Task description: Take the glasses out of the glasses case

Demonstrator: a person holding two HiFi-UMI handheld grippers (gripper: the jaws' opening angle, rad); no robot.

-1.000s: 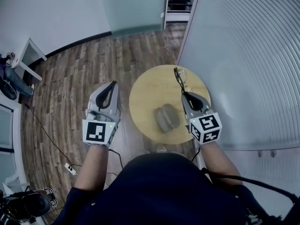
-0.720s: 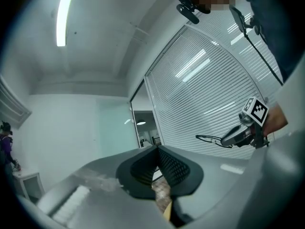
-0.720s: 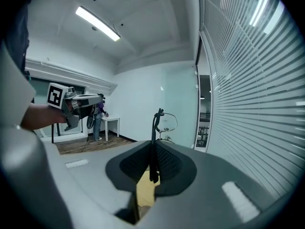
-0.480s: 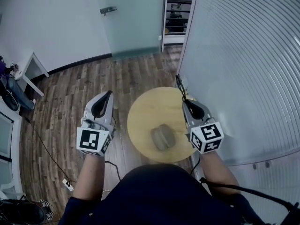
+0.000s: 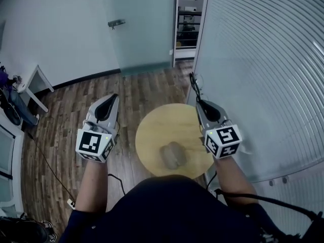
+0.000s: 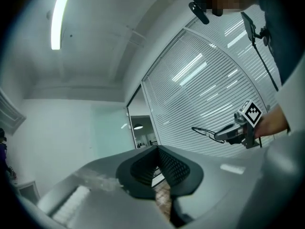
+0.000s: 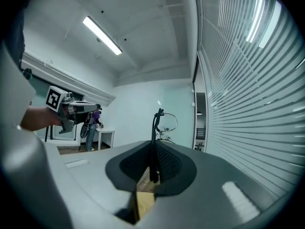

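- The right gripper's (image 7: 152,155) jaws are clamped on a thin dark arm of the glasses (image 7: 155,128). That arm stands upright between the pads, and a lens shows above and ahead of the tips.
- The left gripper's (image 6: 158,156) jaws are together with nothing between them.
- What has changed over the last second is height. Both hands have come up, and in the head view the bench (image 5: 152,130) and the grey case (image 5: 172,155) now sit lower and smaller beneath us.
- The grip on the glasses has not changed through the lift. They have ridden up with the right jaws and now hang in the air, well apart from the case and beyond the far edge of the bench.
- The case has stayed on the bench, near the edge closest to us. It seems to lie open, though it is too small in the head view to be sure.
- We judge that the glasses are out of the case, so the main part of the task looks done. What may remain is setting them down somewhere safe.
- The thin arm in the jaws is a slight hold, so we would keep the move slow.
- The right gripper points forward and about level, its marker cube towards us, with the forearm reaching out over the bench's right side.
- The left gripper tilts a little upward, held left of the bench over the wooden floor (image 5: 66,115), level with the right one.
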